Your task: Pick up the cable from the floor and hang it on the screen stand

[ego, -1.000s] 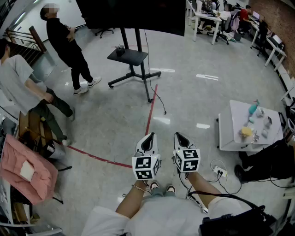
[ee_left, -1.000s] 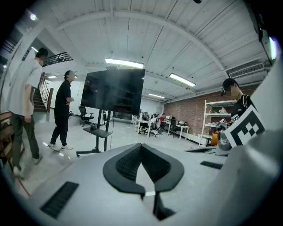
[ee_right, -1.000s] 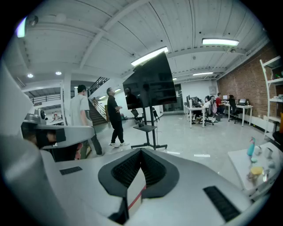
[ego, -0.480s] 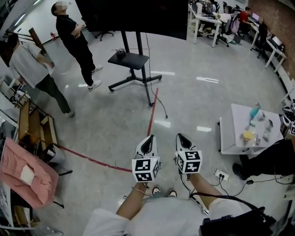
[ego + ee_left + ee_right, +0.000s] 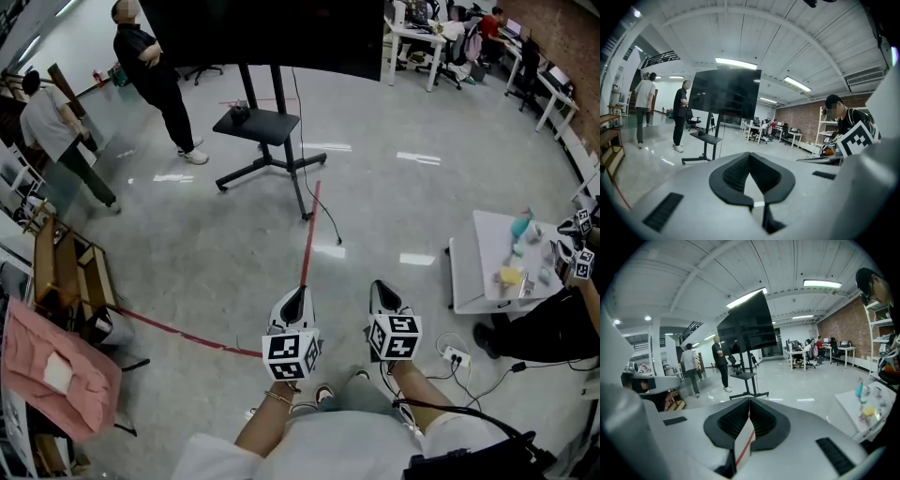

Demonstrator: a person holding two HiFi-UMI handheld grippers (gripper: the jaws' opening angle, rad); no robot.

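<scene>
A black cable (image 5: 322, 203) trails from the big dark screen (image 5: 272, 33) down past the wheeled screen stand (image 5: 267, 127) and ends loose on the grey floor, beside a red tape line. My left gripper (image 5: 298, 292) and right gripper (image 5: 380, 286) hang side by side near my feet, well short of the cable's end. Both are shut with nothing between their jaws. In the left gripper view the left gripper (image 5: 750, 154) looks at the screen (image 5: 724, 93) and its stand (image 5: 708, 140) far ahead. The right gripper (image 5: 749, 400) faces the same stand (image 5: 747, 378).
Two people (image 5: 150, 66) stand at the far left near the stand. A white table (image 5: 487, 267) with small items is at the right, with a power strip (image 5: 451, 354) and cords beside it. A wooden rack (image 5: 61, 267) and pink cloth (image 5: 52, 361) line the left side.
The two people at the left have walked farther off toward the back left. My view has shifted a little forward, and the right gripper has drifted slightly right. Both grippers stay shut.
</scene>
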